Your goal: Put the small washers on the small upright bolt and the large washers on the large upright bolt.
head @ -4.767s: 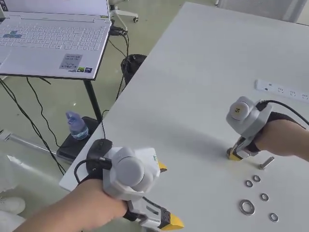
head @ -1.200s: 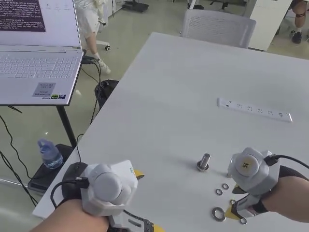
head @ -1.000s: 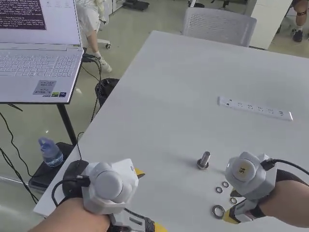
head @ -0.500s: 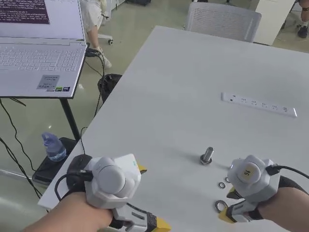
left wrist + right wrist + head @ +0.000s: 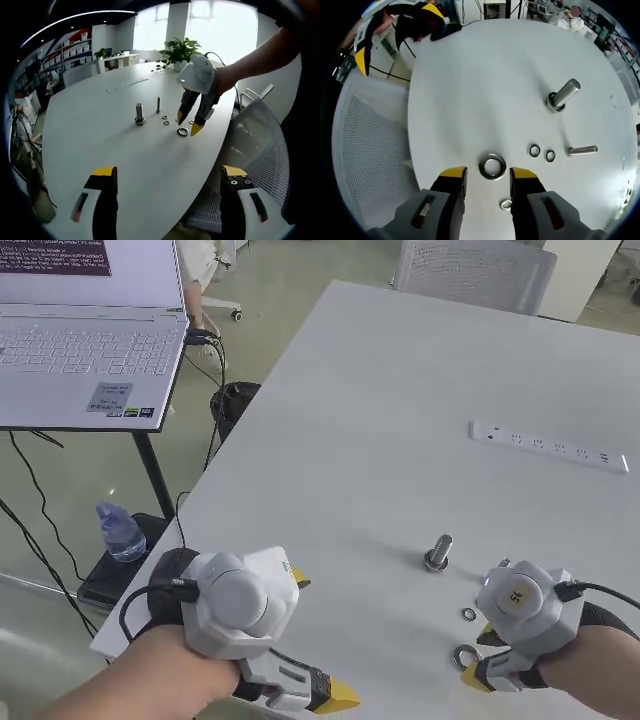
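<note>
The large bolt (image 5: 437,553) stands upright on the white table (image 5: 400,420); in the left gripper view the large bolt (image 5: 139,113) has the thin small bolt (image 5: 158,104) upright just beyond it. A large washer (image 5: 492,166) lies flat between the tips of my right gripper (image 5: 488,173), which is open and tilted down over it. One small washer (image 5: 506,204) lies between the jaws closer in, and two more small washers (image 5: 534,150) lie toward the small bolt (image 5: 582,149). My left gripper (image 5: 170,175) is open and holds nothing, near the table's front edge.
A white power strip (image 5: 548,447) lies at the far right of the table. A laptop (image 5: 90,340) sits on a side stand to the left, with cables and a water bottle (image 5: 120,532) on the floor. A mesh chair (image 5: 475,270) stands at the far end.
My right gripper has drawn back from the bolts and come down over the large washer, tips on either side of it. The left gripper has hardly moved. The head camera has shifted.
</note>
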The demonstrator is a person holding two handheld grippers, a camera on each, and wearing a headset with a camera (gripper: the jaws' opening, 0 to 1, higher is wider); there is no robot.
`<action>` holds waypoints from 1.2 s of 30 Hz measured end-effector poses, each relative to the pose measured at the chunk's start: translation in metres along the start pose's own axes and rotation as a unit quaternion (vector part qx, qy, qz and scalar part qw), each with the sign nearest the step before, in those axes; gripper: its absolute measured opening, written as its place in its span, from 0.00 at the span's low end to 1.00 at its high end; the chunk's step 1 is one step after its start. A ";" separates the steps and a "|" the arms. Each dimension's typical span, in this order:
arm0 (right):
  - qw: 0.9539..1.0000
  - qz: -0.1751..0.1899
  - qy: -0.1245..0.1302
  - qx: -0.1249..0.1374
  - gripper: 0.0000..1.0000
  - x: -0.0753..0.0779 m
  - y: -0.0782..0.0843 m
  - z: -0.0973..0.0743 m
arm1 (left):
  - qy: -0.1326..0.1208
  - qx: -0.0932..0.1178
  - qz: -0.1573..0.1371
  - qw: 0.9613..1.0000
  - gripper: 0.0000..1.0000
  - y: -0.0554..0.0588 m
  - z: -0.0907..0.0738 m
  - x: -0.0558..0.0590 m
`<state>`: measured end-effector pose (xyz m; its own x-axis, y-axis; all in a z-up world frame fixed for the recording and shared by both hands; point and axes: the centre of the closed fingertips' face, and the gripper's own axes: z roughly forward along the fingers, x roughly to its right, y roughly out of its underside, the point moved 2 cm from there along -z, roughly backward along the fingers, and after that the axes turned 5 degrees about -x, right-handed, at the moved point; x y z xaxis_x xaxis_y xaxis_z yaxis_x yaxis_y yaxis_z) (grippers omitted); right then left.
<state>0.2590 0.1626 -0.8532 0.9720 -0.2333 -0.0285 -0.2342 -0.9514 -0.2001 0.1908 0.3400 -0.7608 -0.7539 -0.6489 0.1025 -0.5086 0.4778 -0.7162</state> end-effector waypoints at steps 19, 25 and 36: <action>1.000 -0.014 0.014 -0.009 0.35 0.004 0.002 0.007 | 0.007 -0.008 0.006 1.000 0.83 0.001 0.003 -0.001; 1.000 -0.013 0.016 -0.012 0.34 0.004 0.002 0.008 | 0.008 -0.007 0.008 1.000 0.83 0.000 0.004 0.000; 1.000 -0.010 0.017 -0.007 0.30 0.002 0.001 0.008 | 0.006 -0.007 0.010 1.000 0.82 -0.002 0.000 -0.001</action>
<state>0.2606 0.1628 -0.8613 0.9753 -0.2209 0.0089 -0.2155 -0.9587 -0.1857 0.1929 0.3398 -0.7600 -0.7692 -0.6317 0.0968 -0.4992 0.4995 -0.7080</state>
